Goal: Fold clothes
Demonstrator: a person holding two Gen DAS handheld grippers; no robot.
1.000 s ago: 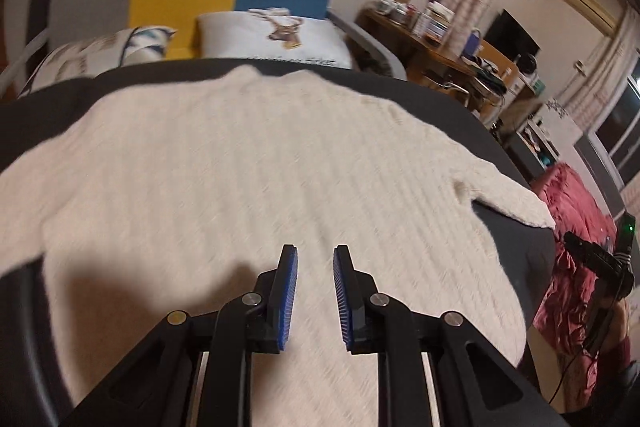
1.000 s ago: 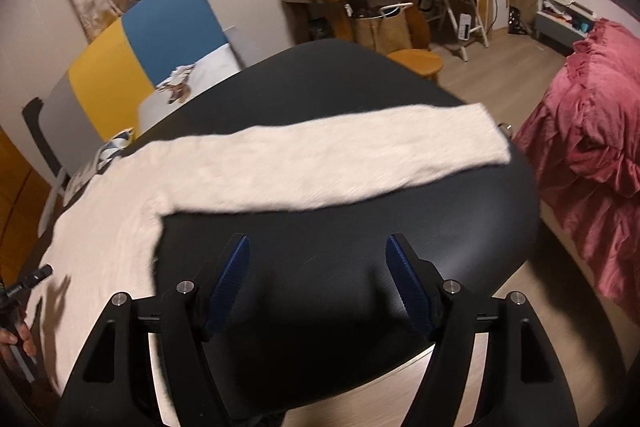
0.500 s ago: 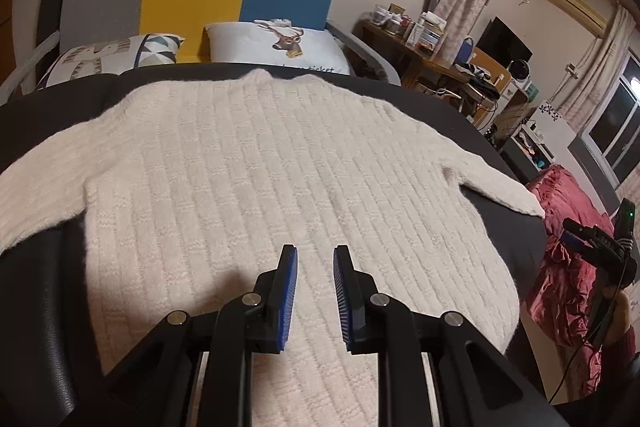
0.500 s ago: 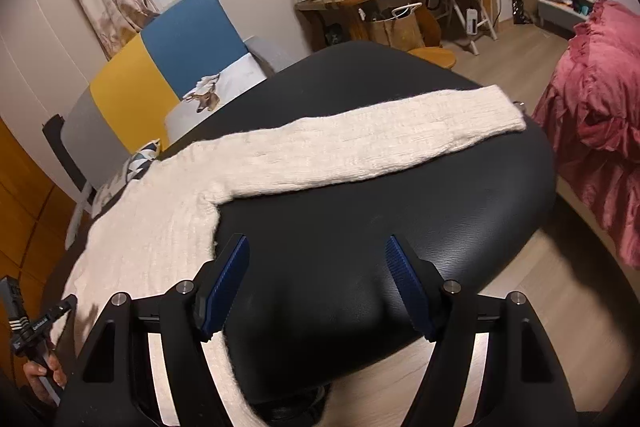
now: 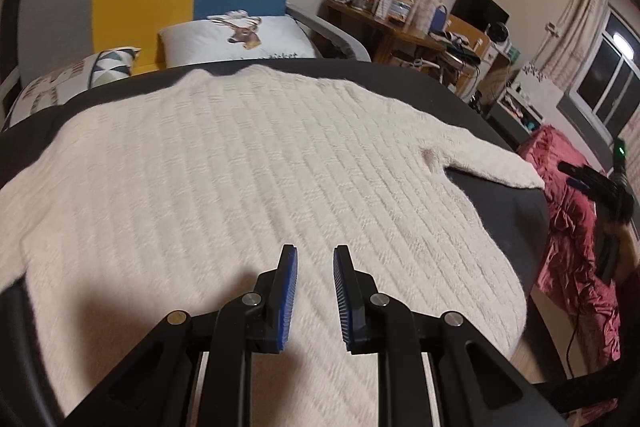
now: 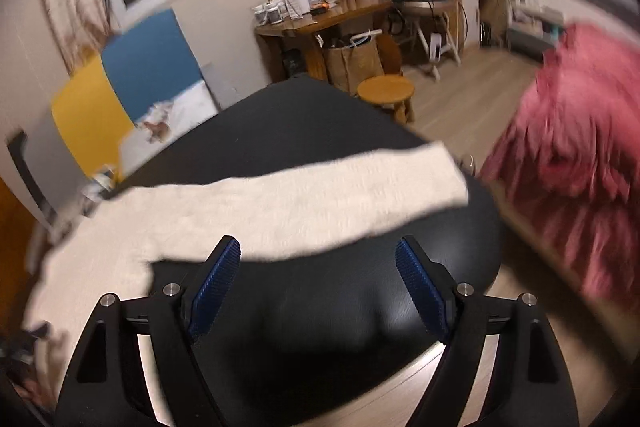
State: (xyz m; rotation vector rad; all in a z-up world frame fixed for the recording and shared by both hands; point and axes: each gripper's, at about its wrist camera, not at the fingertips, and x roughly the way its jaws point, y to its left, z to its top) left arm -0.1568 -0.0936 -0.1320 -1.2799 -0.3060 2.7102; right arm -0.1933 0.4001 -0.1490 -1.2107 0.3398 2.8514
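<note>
We judge folding not begun: the cream ribbed knit sweater (image 5: 256,179) lies flat on the black round counter (image 6: 360,307), sleeves outstretched, our left gripper (image 5: 314,291) narrowly parted, right gripper (image 6: 318,287) wide, both empty.

cream knit sweater (image 5: 248,187), flat, sleeves spread

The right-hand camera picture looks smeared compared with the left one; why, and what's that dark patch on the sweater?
Right wrist view: motion blur smears the red bedspread and sweater; only the right gripper is crisp. Left wrist view: sharper, though fisheye bends the table edge; the patch is shadow beside the left gripper.
</note>
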